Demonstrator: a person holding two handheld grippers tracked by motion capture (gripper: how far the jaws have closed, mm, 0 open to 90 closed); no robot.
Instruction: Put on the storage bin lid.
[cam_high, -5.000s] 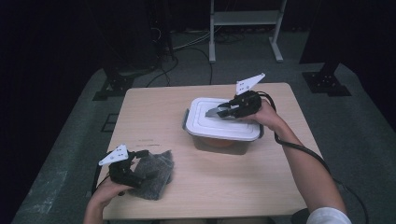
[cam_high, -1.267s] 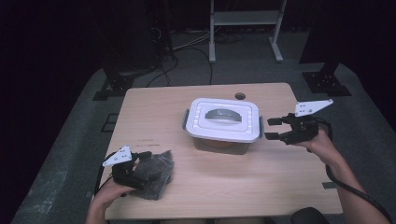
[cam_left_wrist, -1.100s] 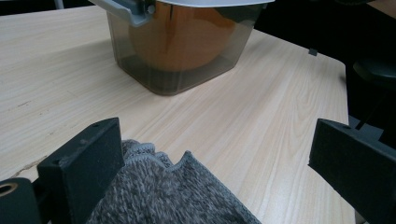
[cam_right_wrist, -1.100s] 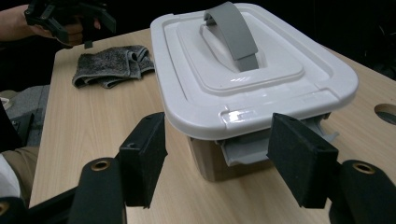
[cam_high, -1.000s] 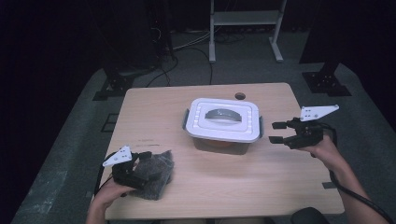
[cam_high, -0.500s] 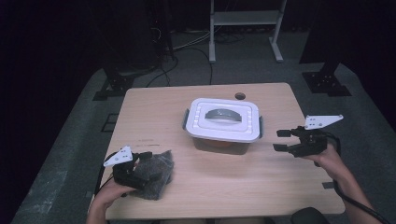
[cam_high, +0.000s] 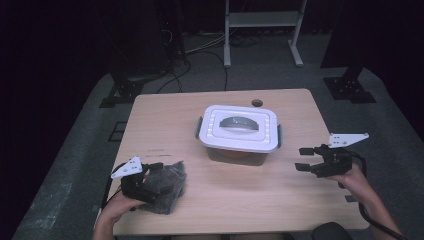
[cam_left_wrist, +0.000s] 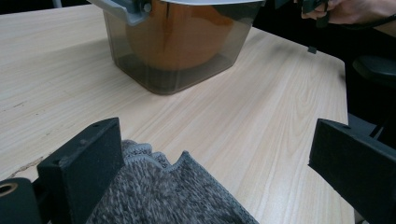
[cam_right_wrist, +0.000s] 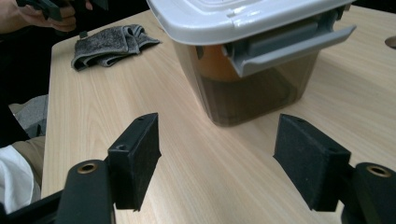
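Observation:
A clear box with a white lid and grey handle (cam_high: 237, 130) stands mid-table, with something orange (cam_left_wrist: 180, 35) inside it. The box also rises close ahead in the right gripper view (cam_right_wrist: 252, 70). My left gripper (cam_high: 161, 178) rests on a folded grey cloth (cam_high: 166, 202) at the table's front left. Its jaws stand wide and open, and the cloth (cam_left_wrist: 163, 196) lies between them, unpressed. My right gripper (cam_high: 302, 159) hovers low to the right of the box, pointing at it. It is open; its jaws have just been opening, with nothing between them (cam_right_wrist: 223, 158).
A round cable hole (cam_high: 257, 103) sits in the tabletop behind the box. Beyond the table stand a metal rack (cam_high: 262, 20) and black stand bases (cam_high: 350, 87) on the grey floor. Bare wood (cam_high: 240, 195) lies between the two grippers.
My right gripper left the box lid, swung to the right side of the table and sank toward it, its jaws spreading wider. The left gripper and the cloth stayed put.

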